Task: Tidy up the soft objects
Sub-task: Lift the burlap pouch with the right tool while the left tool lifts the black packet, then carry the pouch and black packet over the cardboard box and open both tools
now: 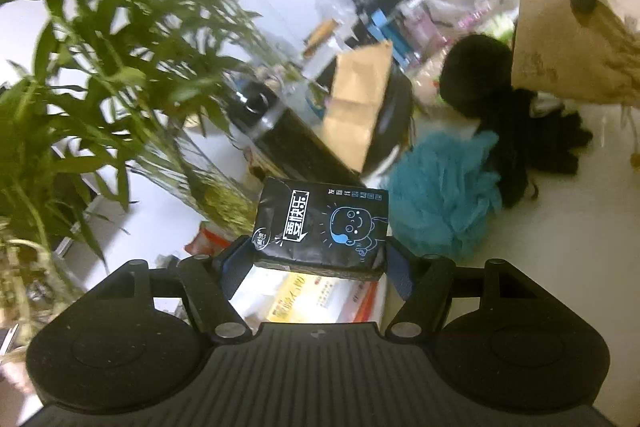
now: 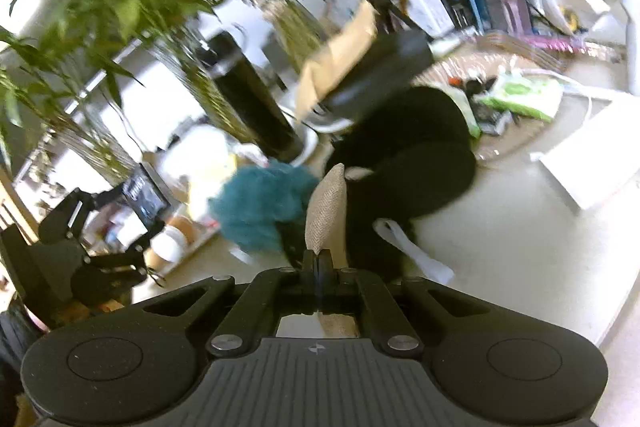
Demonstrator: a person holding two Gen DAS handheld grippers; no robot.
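Note:
In the left wrist view my left gripper [image 1: 318, 263] is shut on a black tissue pack [image 1: 324, 227] with a blue cartoon figure, lifted above the table. The right wrist view shows my right gripper [image 2: 318, 261] shut on the edge of a beige burlap cloth [image 2: 326, 207], which stands up between the jaws. The same cloth [image 1: 572, 47] hangs at the upper right of the left wrist view. A teal bath pouf [image 1: 444, 195] lies on the white table beside a black fluffy garment [image 1: 480, 75] and black gloves [image 1: 560, 139]. The pouf [image 2: 260, 211] and the garment [image 2: 412, 155] lie just beyond the right gripper.
Leafy bamboo plants [image 1: 120, 67] crowd the left side. A black cylinder [image 1: 288, 131] and a brown paper bag [image 1: 356, 107] stand behind the pouf. A white box [image 2: 592, 163] and a green packet [image 2: 520, 99] lie on the right, with cluttered shelves behind.

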